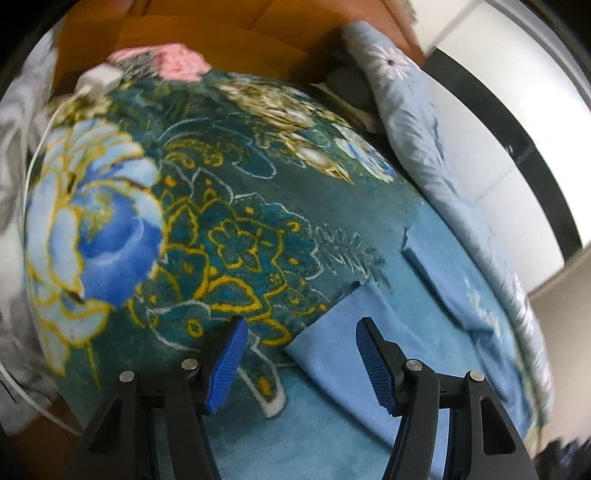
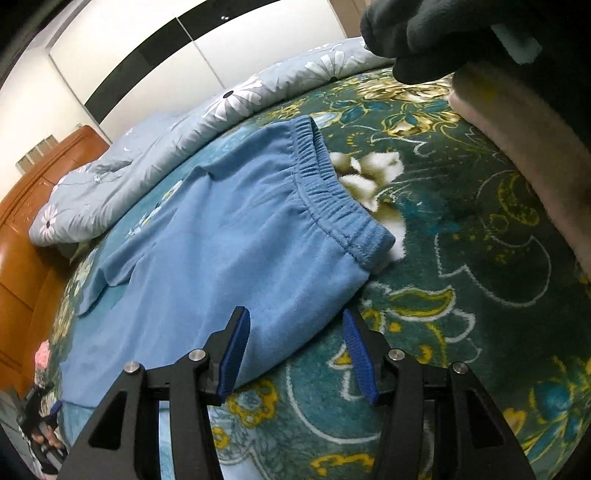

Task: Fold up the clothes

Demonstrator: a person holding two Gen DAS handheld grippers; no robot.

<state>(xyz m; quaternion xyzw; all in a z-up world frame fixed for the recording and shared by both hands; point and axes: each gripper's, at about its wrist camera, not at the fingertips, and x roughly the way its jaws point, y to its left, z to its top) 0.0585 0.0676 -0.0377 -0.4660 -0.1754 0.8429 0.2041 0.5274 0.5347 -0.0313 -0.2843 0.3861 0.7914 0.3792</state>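
Blue trousers (image 2: 229, 236) lie spread flat on a green floral blanket (image 2: 461, 258) covering the bed. In the right wrist view their elastic waistband (image 2: 332, 192) faces the far right, slightly puckered, with the body of the garment running back toward the lower left. A pale blue quilt (image 2: 147, 173) with white daisies is bunched along the far edge of the bed, against an orange wooden headboard (image 2: 33, 236). A dark fleece garment (image 2: 443, 33) hangs in at the top right corner.

The right gripper (image 2: 295, 350) hovers over the near hem of the trousers, jaws wide apart, holding nothing; the left blue pad (image 2: 234, 354) sits above the cloth, the right pad (image 2: 360, 354) above the blanket just beside the edge.

In the left wrist view the left gripper (image 1: 301, 363) is also wide open and empty, poised over a corner of the trousers (image 1: 369, 350) where it meets the blanket (image 1: 221, 221). A white charger (image 1: 99, 79) with its cable lies at the far left, near a pink knitted item (image 1: 177, 61)
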